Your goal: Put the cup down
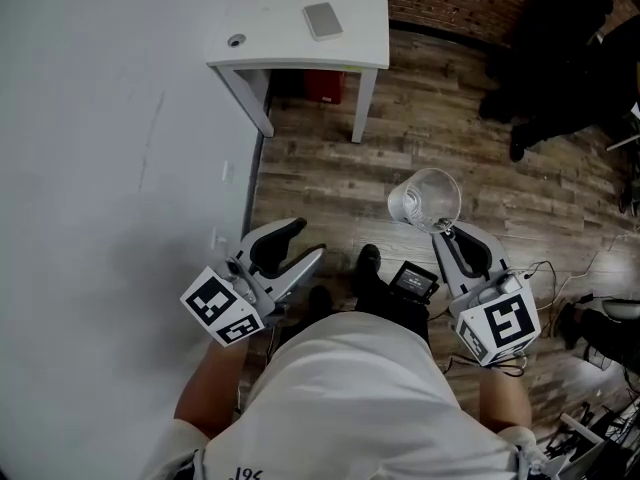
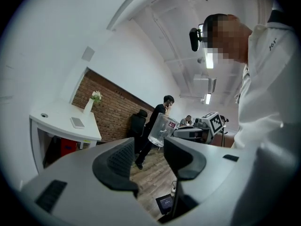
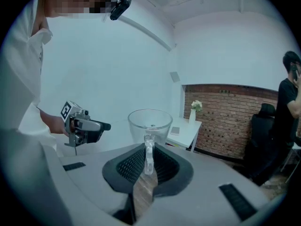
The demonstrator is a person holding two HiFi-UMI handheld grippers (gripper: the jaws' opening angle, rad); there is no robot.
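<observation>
While hovering above wood floor (image 1: 330, 183), clamped clear glass cup (image 1: 425, 200) by its thin handle (image 3: 148, 154) with right gripper (image 1: 445, 231): jaws only narrowly parted, pads (image 3: 129, 166) pressed on either side of handle. Held cup in the air, mouth up, bowl beyond jaw tips, well apart from white desk (image 1: 300, 38). Held left gripper (image 1: 308, 240) empty near white wall (image 1: 120, 168): jaws wide apart, nothing between them, only floor and room seen through gap.
</observation>
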